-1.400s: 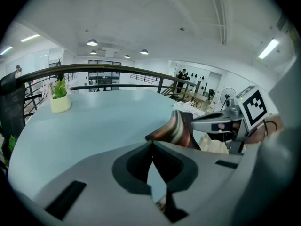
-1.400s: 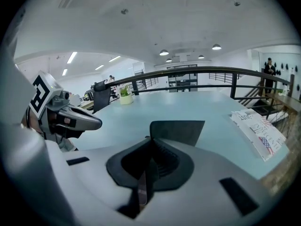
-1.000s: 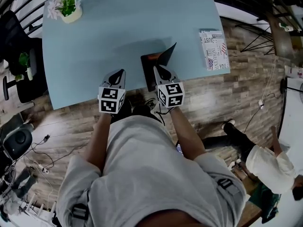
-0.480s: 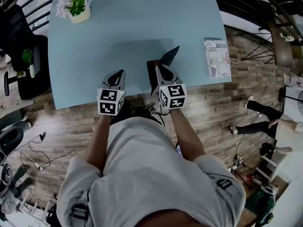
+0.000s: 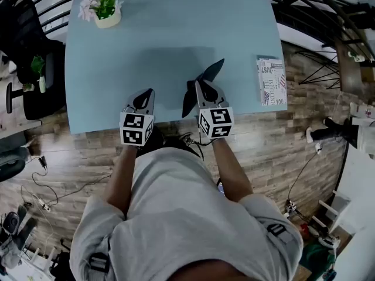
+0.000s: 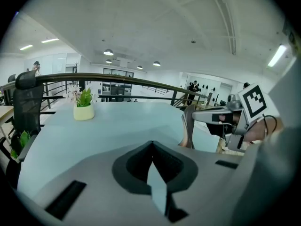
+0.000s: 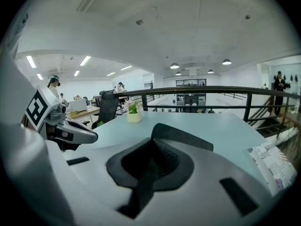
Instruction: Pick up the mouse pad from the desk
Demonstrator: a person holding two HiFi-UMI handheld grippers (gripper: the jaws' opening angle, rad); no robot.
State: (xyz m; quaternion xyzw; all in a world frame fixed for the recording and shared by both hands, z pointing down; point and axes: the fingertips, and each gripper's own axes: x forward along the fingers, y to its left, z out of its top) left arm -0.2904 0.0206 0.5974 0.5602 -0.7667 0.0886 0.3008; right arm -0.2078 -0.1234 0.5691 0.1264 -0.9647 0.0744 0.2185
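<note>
The dark mouse pad [image 5: 206,73] hangs bent and tilted above the near edge of the pale blue desk [image 5: 164,34]. My right gripper [image 5: 202,85] is shut on the pad's near edge. In the right gripper view the pad [image 7: 188,136] shows as a dark curved sheet sticking out past my right gripper [image 7: 153,143]. My left gripper [image 5: 146,92] hovers over the desk's near edge, left of the pad, shut with nothing in it. In the left gripper view its tips [image 6: 151,145] meet, and the pad [image 6: 189,126] hangs from the right gripper [image 6: 214,117] at the right.
A potted plant [image 5: 105,10] stands at the desk's far left corner. A printed booklet [image 5: 270,81] lies at the right edge. A black office chair [image 5: 23,57] stands left of the desk. Black railings run beyond the far side. Cables lie on the wooden floor.
The right gripper has risen and taken the mouse pad with it; the pad now hangs off the desk instead of lying partly on it. The left gripper has shifted a little.
</note>
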